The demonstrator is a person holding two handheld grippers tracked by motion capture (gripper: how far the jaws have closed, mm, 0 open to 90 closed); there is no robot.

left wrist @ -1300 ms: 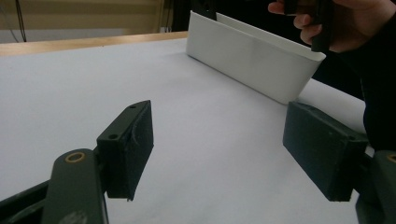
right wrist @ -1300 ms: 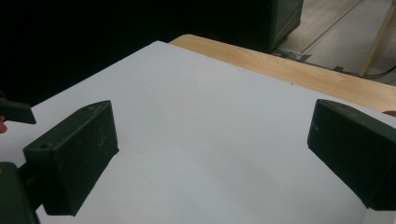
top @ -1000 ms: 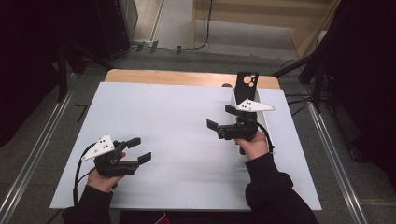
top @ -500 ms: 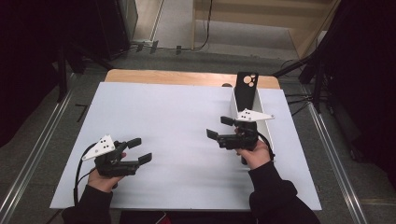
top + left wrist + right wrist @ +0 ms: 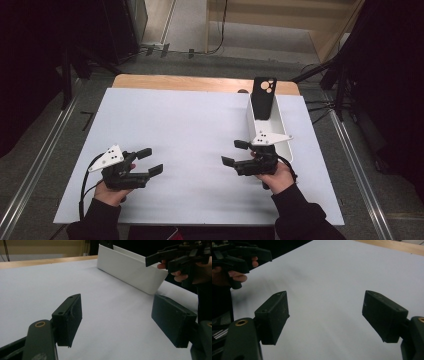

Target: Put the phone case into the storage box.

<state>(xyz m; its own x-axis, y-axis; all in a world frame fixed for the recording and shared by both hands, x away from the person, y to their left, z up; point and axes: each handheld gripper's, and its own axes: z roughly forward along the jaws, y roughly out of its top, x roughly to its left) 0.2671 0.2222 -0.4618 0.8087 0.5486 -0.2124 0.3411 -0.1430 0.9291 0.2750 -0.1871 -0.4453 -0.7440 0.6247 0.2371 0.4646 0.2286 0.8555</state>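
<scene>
No writing is readable anywhere; on the white table sheet [image 5: 190,130] a white bin [image 5: 280,131] holds an upright black phone case [image 5: 263,97] at far right, the right gripper [image 5: 235,153] just beside its near end, jaws having just been closing yet apart and empty, while the left gripper [image 5: 150,161] at near left also stands open and empty.

a lab: white-topped table [image 5: 190,130] amid dark stands [image 5: 345,70].

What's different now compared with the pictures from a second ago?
The right gripper has come toward the person and lower, away from the black phone case standing in the white bin. Its jaws have just been closing a little, with nothing between them. The left gripper, case and bin stayed put.
</scene>
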